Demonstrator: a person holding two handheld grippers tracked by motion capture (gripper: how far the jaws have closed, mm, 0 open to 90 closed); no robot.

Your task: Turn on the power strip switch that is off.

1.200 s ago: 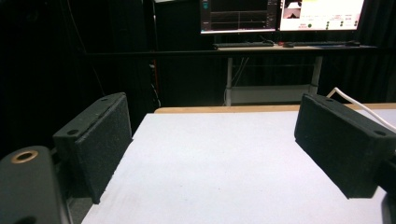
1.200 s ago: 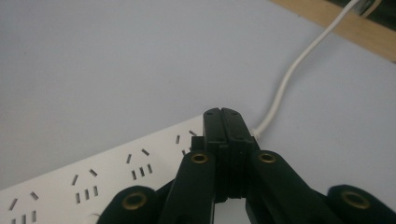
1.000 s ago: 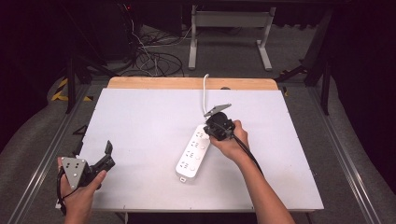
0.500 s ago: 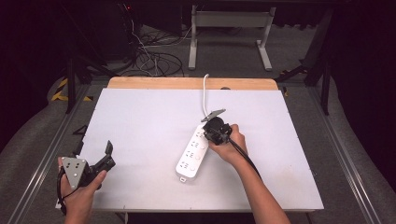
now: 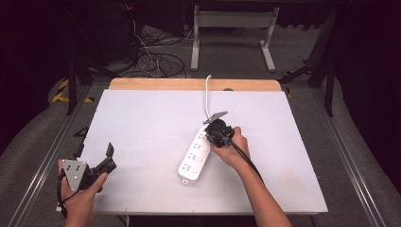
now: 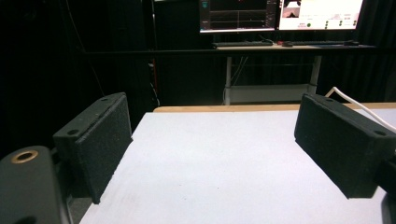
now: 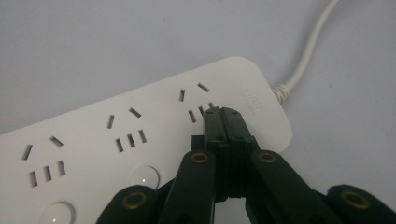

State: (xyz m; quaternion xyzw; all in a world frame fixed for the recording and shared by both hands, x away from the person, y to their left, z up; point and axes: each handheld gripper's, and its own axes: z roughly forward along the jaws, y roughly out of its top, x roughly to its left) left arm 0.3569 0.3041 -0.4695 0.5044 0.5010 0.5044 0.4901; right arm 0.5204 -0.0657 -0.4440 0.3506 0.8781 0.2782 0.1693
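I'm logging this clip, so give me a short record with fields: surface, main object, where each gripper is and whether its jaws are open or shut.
surface: white table top with a wooden strip at its far edge
main object: white power strip, lying flat, its cable running to the far edge
right gripper: jaws shut together, empty, tips over the strip's cable end beside the last socket
left gripper: jaws open, empty, at the table's near left corner
background: monitors beyond the table

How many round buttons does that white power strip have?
2 visible on the power strip in the right gripper view: one beside the middle sockets, one at the bottom edge. The shut fingers may hide another.
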